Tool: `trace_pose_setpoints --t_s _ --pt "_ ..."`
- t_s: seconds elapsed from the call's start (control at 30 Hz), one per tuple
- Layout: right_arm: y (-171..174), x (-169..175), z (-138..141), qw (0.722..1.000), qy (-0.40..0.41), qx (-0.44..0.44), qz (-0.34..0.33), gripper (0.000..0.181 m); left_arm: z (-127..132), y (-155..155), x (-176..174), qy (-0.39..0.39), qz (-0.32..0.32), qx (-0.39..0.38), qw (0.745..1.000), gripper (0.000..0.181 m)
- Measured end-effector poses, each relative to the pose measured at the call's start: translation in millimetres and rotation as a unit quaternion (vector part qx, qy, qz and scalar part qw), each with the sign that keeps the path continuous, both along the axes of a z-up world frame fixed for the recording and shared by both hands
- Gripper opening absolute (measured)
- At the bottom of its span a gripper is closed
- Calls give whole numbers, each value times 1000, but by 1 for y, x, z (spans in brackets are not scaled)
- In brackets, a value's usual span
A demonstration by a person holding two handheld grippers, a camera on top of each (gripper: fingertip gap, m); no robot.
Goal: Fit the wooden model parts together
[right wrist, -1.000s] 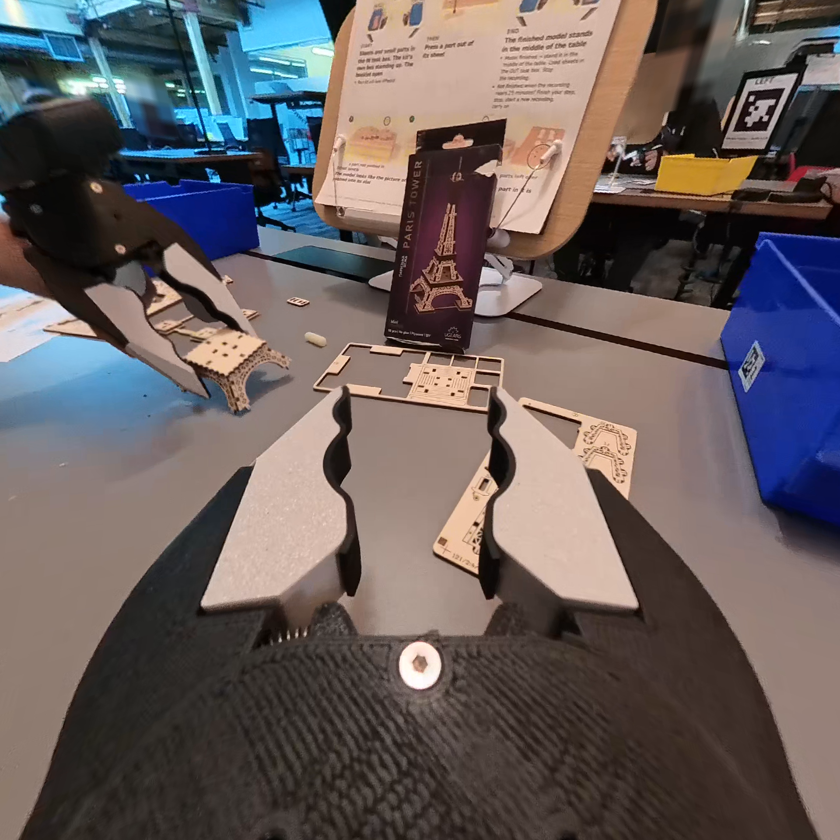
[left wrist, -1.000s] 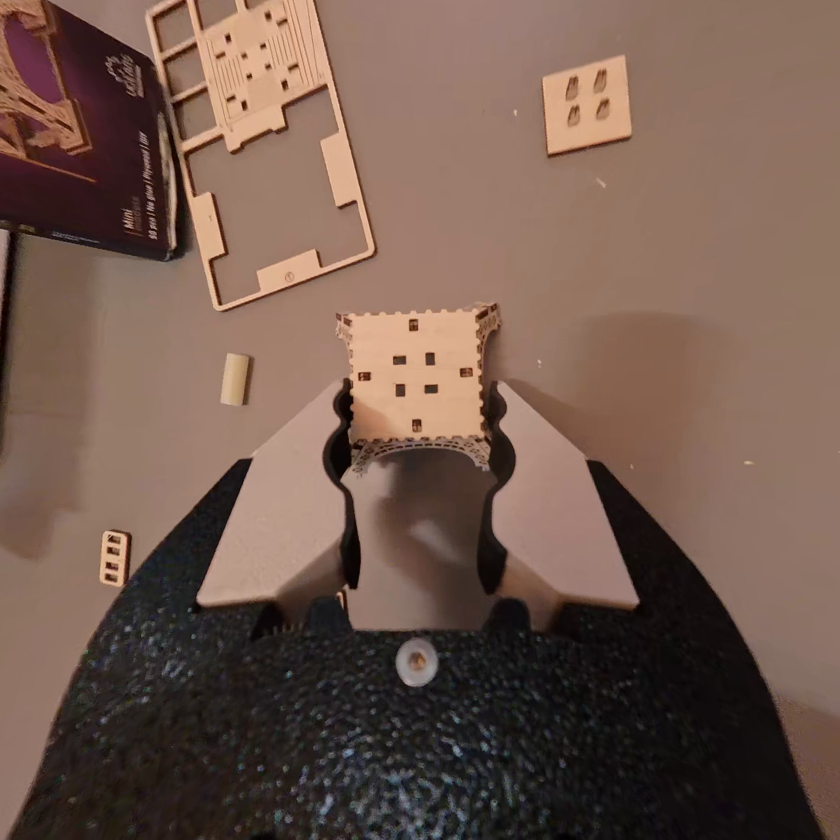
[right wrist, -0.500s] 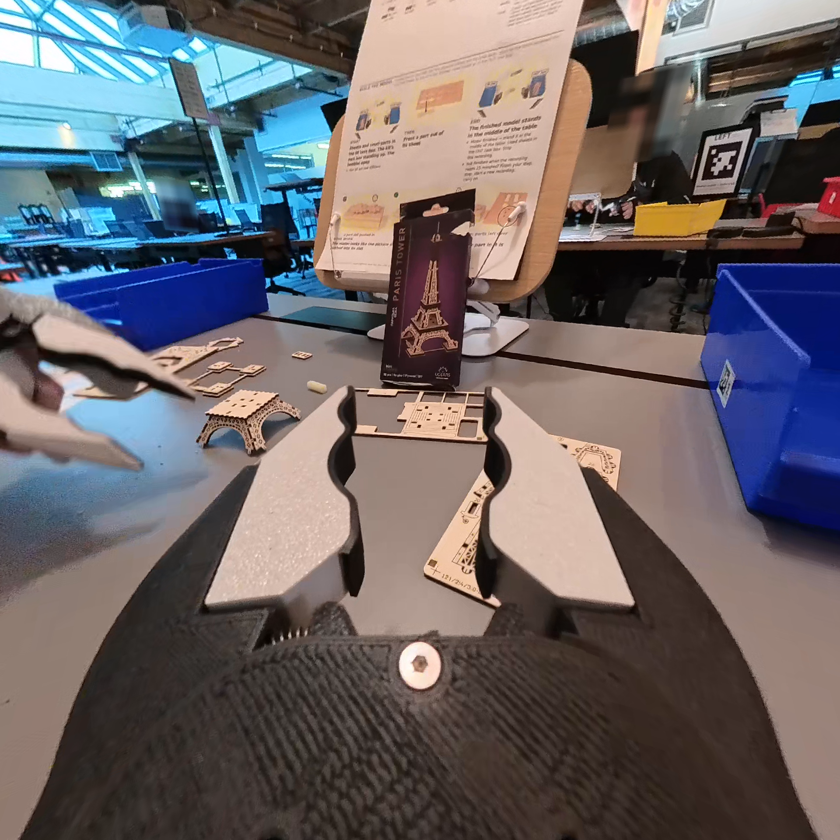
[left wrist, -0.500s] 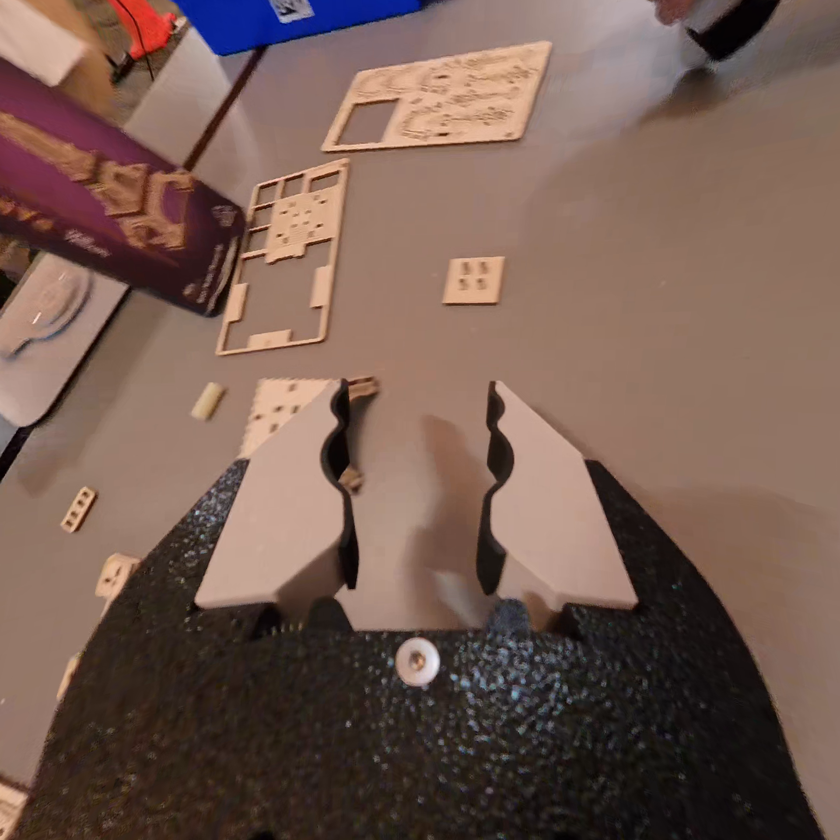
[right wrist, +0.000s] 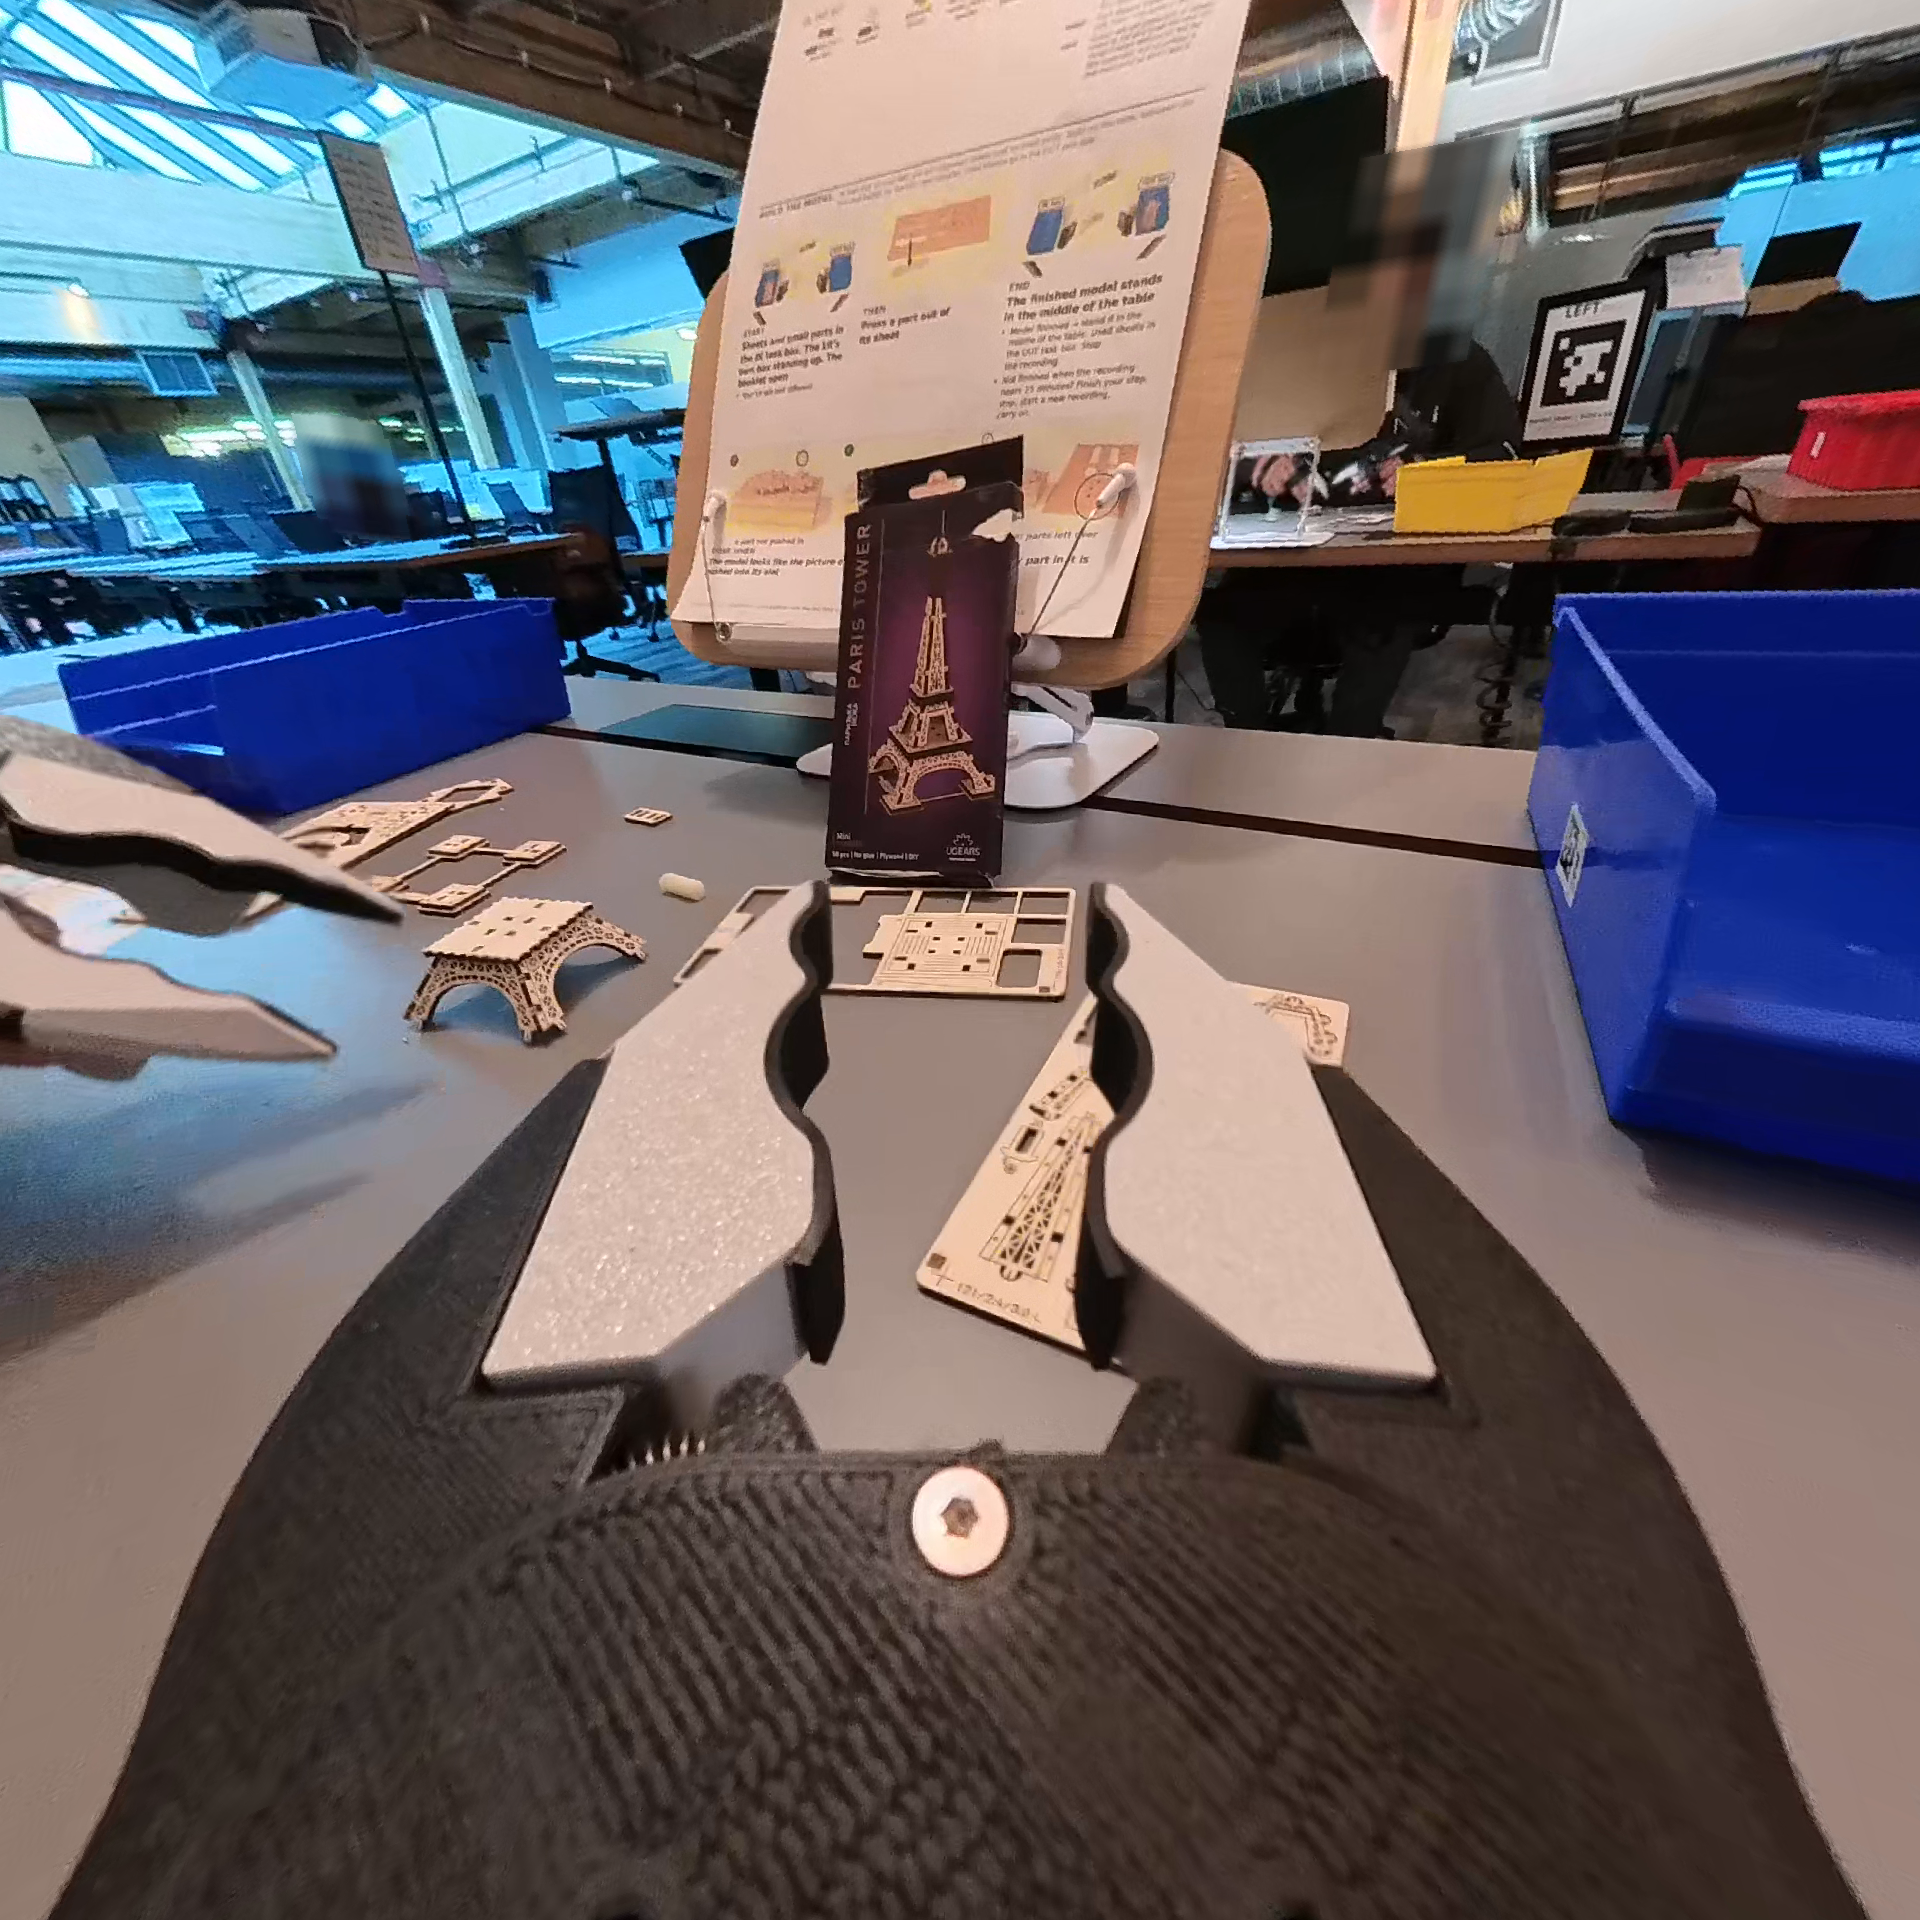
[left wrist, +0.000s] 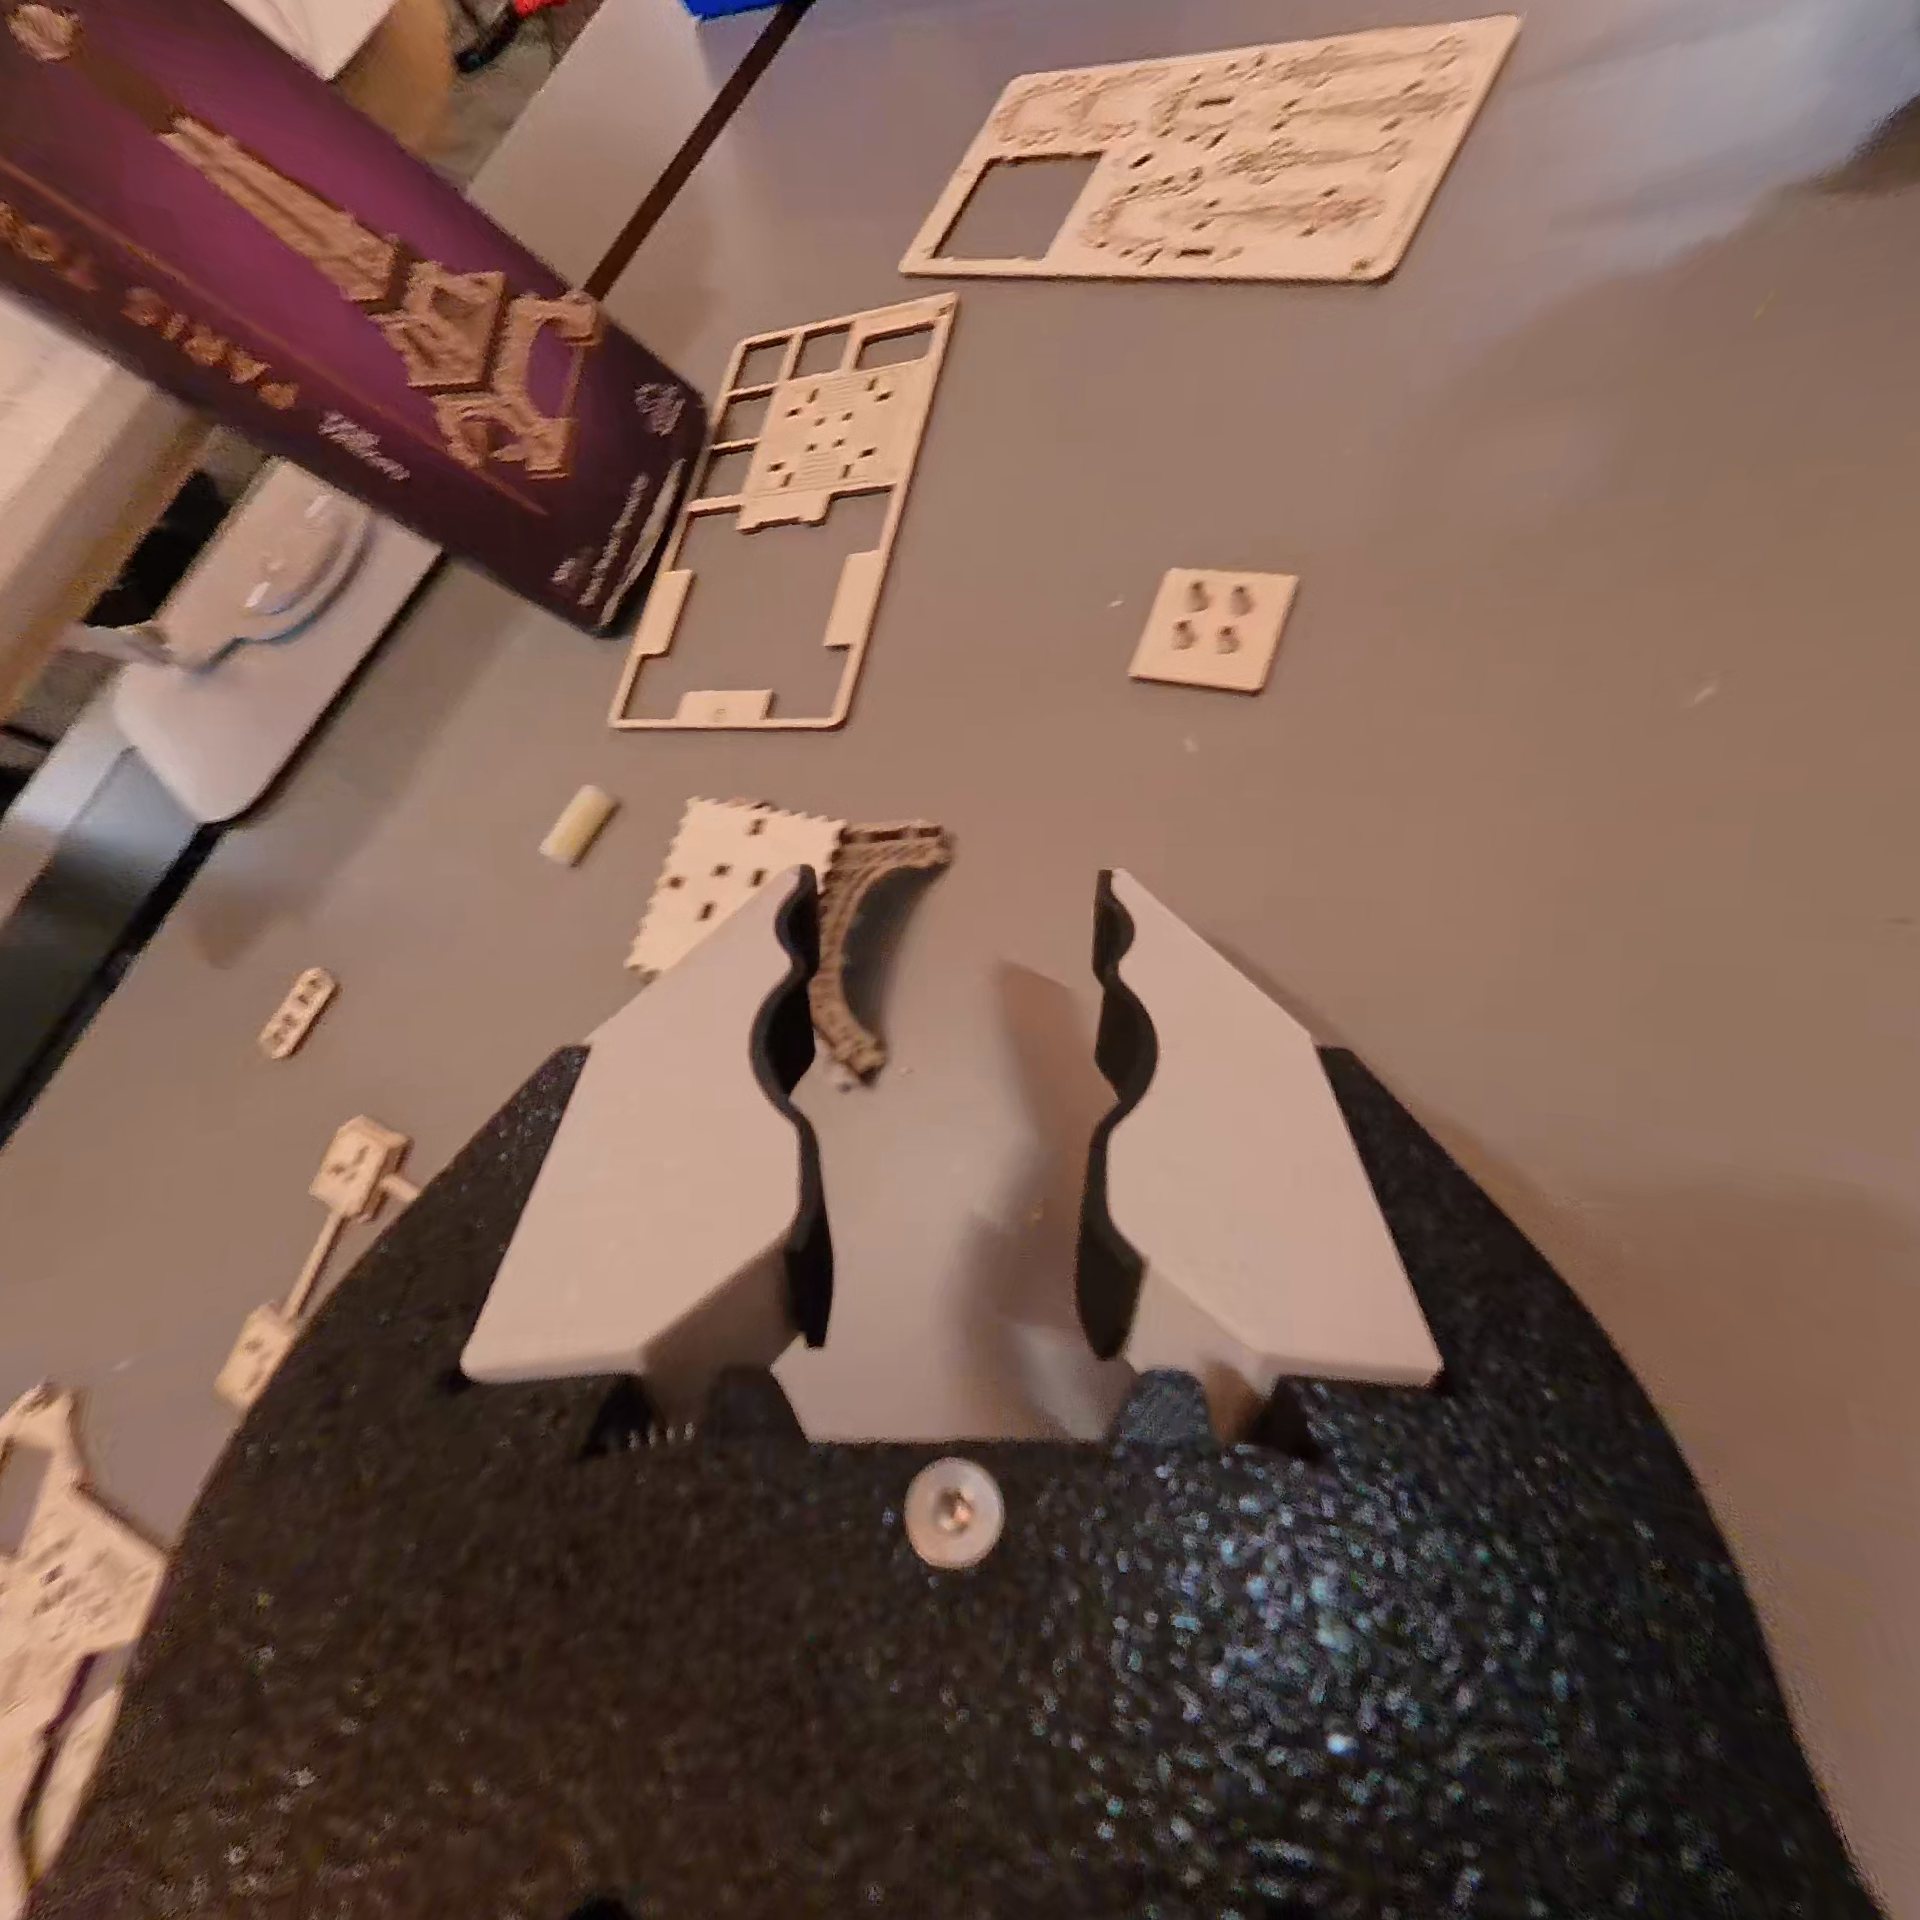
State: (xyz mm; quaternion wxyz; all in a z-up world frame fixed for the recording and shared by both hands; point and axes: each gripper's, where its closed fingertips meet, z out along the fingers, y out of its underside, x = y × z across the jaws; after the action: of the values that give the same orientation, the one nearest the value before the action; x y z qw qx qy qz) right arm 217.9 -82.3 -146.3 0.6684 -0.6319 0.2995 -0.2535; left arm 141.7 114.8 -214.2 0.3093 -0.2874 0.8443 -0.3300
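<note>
The assembled wooden tower base stands on its four arched legs on the grey table, left of centre. In the left wrist view the tower base is partly hidden behind my left finger. My left gripper is open and empty, just right of the base; it also shows at the left edge of the right wrist view. My right gripper is open and empty above a wooden part sheet. A square wooden plate with four holes lies apart on the table.
A purple kit box stands behind a punched-out frame sheet. Blue bins stand at the left and the right. Small loose wooden parts and a pale peg lie left of the base. An instruction board stands at the back. The left gripper's tips are roughly 25 cm from the right gripper's.
The tower base sat between my left gripper's fingers a second ago; that gripper has drawn back and aside, and the base stands alone. My right gripper stayed open and tilted slightly.
</note>
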Motion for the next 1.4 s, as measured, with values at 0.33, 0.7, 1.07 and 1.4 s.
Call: trace_pose_setpoints --t_s 0.33,0.7,1.07,1.4 --pt "-21 7 -10 999 16 -39 -32 47 -10 -51 1 14 -55 -10 998 48" --pt "-19 6 -12 998 13 -48 -27 46 7 -43 21 -26 18 -90 995 39" --pt "-15 5 -14 998 13 -58 -22 45 14 128 10 -2 184 42 982 36" --pt "-11 5 -16 998 11 -65 -24 43 2 158 -6 -5 229 -24 973 31"
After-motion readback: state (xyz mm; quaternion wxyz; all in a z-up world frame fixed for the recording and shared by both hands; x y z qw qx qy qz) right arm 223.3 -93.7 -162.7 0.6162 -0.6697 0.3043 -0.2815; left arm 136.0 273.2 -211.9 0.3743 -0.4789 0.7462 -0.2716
